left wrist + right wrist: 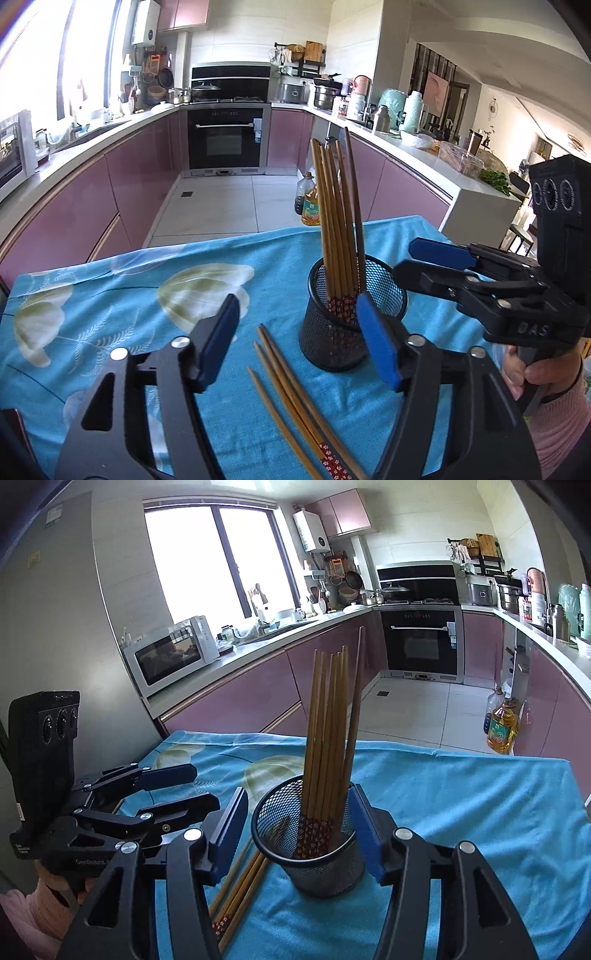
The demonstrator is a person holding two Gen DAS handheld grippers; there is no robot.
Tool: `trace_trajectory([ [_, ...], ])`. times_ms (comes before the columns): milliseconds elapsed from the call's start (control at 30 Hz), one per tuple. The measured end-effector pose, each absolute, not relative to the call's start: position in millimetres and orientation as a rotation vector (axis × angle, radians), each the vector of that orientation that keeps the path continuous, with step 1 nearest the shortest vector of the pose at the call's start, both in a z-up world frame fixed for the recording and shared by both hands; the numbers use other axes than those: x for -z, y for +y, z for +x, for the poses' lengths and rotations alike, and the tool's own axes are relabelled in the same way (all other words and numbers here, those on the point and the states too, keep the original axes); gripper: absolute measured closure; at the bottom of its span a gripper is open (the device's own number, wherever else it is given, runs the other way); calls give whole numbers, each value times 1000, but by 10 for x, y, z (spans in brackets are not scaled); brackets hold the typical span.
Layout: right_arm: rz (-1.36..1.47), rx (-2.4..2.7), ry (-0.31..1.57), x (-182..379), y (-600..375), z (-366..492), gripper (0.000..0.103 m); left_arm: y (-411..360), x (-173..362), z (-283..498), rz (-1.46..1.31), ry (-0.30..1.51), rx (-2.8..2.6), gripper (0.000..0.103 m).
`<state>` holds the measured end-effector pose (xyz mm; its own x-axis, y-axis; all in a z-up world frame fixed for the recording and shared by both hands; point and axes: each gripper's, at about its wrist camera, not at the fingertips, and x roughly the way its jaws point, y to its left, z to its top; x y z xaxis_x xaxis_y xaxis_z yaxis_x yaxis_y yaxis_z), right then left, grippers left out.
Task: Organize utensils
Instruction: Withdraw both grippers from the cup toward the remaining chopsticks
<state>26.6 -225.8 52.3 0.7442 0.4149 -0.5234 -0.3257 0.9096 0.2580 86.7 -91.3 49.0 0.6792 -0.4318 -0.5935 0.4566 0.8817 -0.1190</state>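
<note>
Chopsticks on the cloth [295,406]: a few brown sticks lie flat on the blue cloth, just left of the cup, between the left jaws.
Left gripper [299,339]: its blue jaws are wide apart and hold nothing.
Desk [110,295]: a blue cloth with pale flowers covers it.
Mesh cup [332,332]: a black wire cup stands upright on the cloth, near the middle.
Chopsticks in the cup [338,221]: a bunch stands in the cup, red flowery ends down, tips leaning up and out.
Right gripper [299,830]: its jaws are apart, one on each side of the cup; I cannot tell if they touch it.
Hand [532,373]: it holds the right gripper's handle, in a pink sleeve.
</note>
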Motion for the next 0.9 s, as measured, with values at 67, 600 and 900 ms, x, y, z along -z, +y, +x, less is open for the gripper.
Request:
trace_trajectory([
  [67,145,-424,603,-514,-2219,179,45,-835,-479,812,36,647,477,28],
  [600,83,-486,835,288,-1693,10,42,-305,294,518,71,822,375,29],
  [900,54,-462,886,463,-1566,-19,52,-470,545,444,96,882,404,31],
])
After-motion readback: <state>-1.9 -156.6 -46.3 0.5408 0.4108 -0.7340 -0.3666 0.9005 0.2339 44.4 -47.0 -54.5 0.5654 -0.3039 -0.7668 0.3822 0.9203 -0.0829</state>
